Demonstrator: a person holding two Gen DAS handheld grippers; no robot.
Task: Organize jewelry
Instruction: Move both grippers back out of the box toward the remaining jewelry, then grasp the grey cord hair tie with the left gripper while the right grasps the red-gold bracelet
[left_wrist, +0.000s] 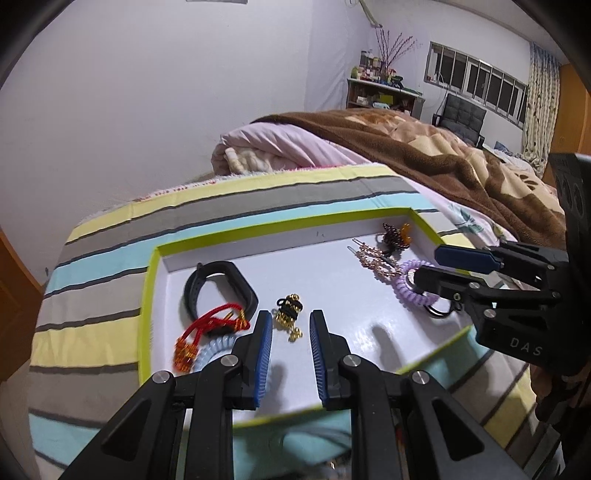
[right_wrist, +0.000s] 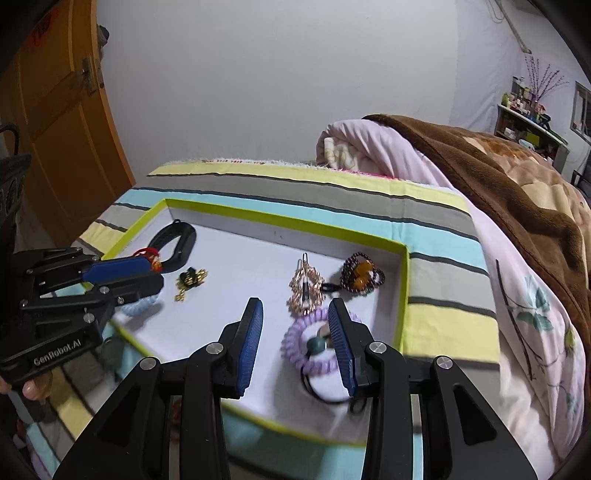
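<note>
Shallow green-rimmed tray (left_wrist: 147, 295) on the striped bed cover (left_wrist: 110, 236). At its left: black band (left_wrist: 218, 284), red cord (left_wrist: 207, 325); left gripper (left_wrist: 291, 354) above, jaws apart, empty. Gold charm (left_wrist: 290, 314) mid-tray. At its right: purple coil tie (right_wrist: 314, 343) below the right gripper (right_wrist: 295, 343), jaws apart, gripping nothing.

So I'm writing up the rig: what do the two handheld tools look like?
Both match: the left tool and right tool have matte black angular frames, silver pivot screws and ribbed blue pads. White lettering marks each body: "DAS" on the right, "GenRobot.AI" on the left. No cables or sleeves show.
</note>
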